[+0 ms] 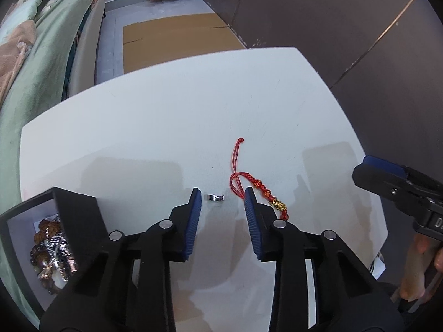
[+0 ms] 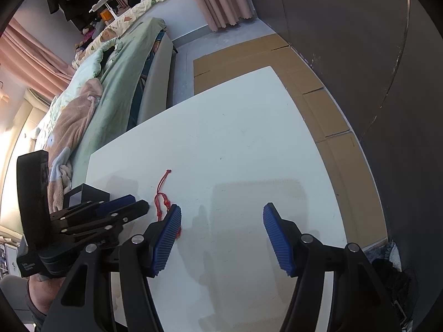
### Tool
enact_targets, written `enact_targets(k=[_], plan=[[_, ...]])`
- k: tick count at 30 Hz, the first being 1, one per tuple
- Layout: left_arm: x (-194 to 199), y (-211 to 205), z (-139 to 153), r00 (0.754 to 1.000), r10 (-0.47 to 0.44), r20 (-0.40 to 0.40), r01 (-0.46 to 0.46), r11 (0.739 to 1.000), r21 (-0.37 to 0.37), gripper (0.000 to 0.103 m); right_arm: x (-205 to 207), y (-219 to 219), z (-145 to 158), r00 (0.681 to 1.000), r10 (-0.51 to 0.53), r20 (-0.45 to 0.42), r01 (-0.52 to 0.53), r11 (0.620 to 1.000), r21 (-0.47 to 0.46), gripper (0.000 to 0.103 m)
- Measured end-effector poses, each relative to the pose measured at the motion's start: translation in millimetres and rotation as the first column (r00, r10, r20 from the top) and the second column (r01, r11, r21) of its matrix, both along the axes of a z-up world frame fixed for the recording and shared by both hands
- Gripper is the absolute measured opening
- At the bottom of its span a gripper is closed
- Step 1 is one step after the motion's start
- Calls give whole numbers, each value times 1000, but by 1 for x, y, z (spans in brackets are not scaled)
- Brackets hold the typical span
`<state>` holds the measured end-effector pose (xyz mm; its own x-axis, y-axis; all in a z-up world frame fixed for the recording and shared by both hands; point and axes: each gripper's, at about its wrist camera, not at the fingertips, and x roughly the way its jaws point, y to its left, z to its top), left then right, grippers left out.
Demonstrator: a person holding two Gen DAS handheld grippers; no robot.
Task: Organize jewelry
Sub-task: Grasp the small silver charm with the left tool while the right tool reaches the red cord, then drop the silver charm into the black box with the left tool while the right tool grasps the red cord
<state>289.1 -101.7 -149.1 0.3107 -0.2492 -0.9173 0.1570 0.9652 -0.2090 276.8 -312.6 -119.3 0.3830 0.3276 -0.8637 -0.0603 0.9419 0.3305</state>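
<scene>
A small silver ring [image 1: 213,197] lies on the white table [image 1: 166,127], just ahead of my open left gripper [image 1: 221,193] and between its fingertips. A red braided bracelet with gold beads [image 1: 260,188] lies beside the right finger, its cord reaching away. A black jewelry box [image 1: 52,238] at the left holds several bead strings and silver pieces. My right gripper [image 2: 221,213] is open and empty above the table; it also shows in the left wrist view [image 1: 387,177]. The bracelet [image 2: 162,196] shows by its left finger, the left gripper [image 2: 121,207] beside it.
A bed with green bedding [image 1: 41,69] runs along the table's left side. Flat cardboard [image 1: 177,41] lies on the floor beyond the table. A dark wall [image 1: 346,27] stands at the right. The table's edges are close on the left and right.
</scene>
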Motion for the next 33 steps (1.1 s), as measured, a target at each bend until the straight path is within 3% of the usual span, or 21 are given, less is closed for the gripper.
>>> enact_targets(k=[2, 3, 7, 15, 27, 29, 31, 33], plan=[[1, -2, -4, 1000, 8, 1, -8, 1000, 13, 22, 1, 3, 0, 1000, 7, -4, -7, 1000, -1, 57], [0, -2, -4, 1000, 15, 1, -15, 1000, 18, 13, 1, 5, -1, 1000, 12, -7, -12, 1000, 0, 53], [-3, 4, 1, 1000, 26, 9, -26, 1000, -7, 13, 2, 23, -7, 998, 55, -26, -55, 998, -6, 42], [-10, 20, 17, 999, 39, 35, -38, 999, -36, 13, 3, 49, -20, 993, 106, -51, -108, 994, -35, 31], [-23, 48, 39, 996, 56, 75, -52, 997, -58, 13, 2, 91, -34, 984, 160, -80, -168, 980, -105, 25], [-26, 54, 44, 995, 60, 83, -55, 996, -64, 13, 2, 97, -37, 981, 169, -91, -180, 974, -138, 19], [-29, 60, 48, 994, 67, 90, -61, 996, -69, 13, 1, 102, -37, 980, 175, -92, -188, 968, -165, 6], [-31, 64, 51, 993, 73, 94, -66, 995, -75, 13, -2, 107, -36, 977, 189, -93, -203, 964, -174, 6]])
